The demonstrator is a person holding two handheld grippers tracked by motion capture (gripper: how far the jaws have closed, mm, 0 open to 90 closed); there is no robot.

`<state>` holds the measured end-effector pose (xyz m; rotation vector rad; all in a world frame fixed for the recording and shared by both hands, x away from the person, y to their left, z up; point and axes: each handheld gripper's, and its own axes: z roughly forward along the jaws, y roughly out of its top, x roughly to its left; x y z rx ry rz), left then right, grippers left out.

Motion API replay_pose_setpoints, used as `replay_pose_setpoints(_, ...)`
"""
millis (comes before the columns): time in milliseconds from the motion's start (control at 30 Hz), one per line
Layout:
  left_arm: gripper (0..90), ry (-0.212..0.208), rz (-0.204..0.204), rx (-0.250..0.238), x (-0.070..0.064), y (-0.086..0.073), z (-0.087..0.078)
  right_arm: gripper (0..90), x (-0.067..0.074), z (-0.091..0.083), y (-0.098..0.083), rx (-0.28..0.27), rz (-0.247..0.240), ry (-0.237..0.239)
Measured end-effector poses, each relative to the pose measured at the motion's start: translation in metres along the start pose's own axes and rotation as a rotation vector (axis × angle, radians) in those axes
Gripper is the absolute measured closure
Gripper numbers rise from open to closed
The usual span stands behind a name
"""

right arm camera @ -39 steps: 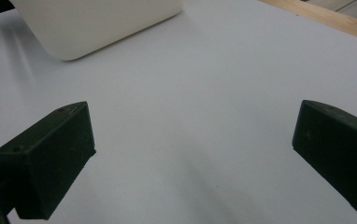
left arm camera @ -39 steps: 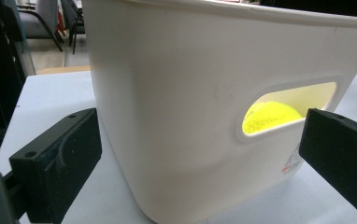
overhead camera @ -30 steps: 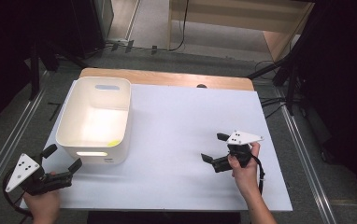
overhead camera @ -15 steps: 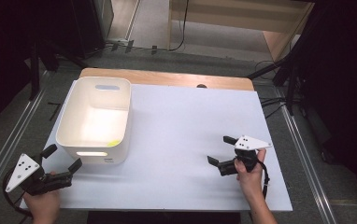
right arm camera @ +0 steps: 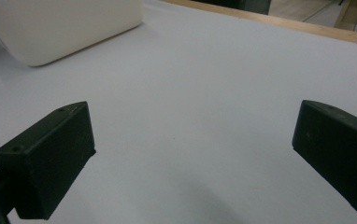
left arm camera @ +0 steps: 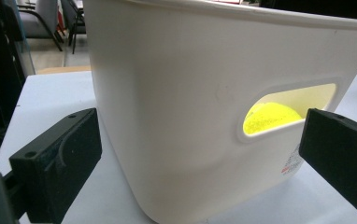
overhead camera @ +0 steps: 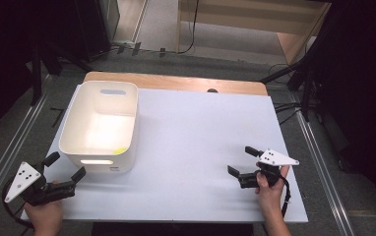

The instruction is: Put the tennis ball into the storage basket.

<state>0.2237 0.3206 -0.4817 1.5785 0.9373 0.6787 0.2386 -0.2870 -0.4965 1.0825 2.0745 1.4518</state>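
Observation:
A white plastic bin (overhead camera: 100,125) stands on the left of the white table (overhead camera: 201,132). Inside it lies a yellow ball (left arm camera: 270,115), seen through the bin's handle slot and as a yellow patch (overhead camera: 120,150) at the near right corner. My left gripper (overhead camera: 64,166) is open at the table's near left corner, just in front of the bin (left arm camera: 190,116), with nothing between its jaws. My right gripper (overhead camera: 242,161) is open low over the near right of the table (right arm camera: 190,93), holding nothing.
A wooden board (overhead camera: 176,82) runs along the table's far edge. Metal rails (overhead camera: 9,147) flank the table on both sides. A wooden shelf unit (overhead camera: 255,19) stands beyond. The bin's corner (right arm camera: 60,28) shows far off in the right gripper view.
My right gripper has drifted toward the near right of the table and a little lower. The left gripper and the bin have stayed put.

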Motion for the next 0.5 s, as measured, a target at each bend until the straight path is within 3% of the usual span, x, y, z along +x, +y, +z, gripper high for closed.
replay_pose_setpoints(233, 0.0, -0.006, -0.004, -0.004, 0.001, 0.0, 0.0, 0.0, -0.004, -0.013, -0.008, -0.047, 0.022, -0.031)
replay_pose_setpoints(500, 0.0, -0.006, -0.004, -0.002, 0.001, 0.0, 0.0, 0.0, -0.008, -0.016, -0.013, -0.047, 0.037, -0.048)
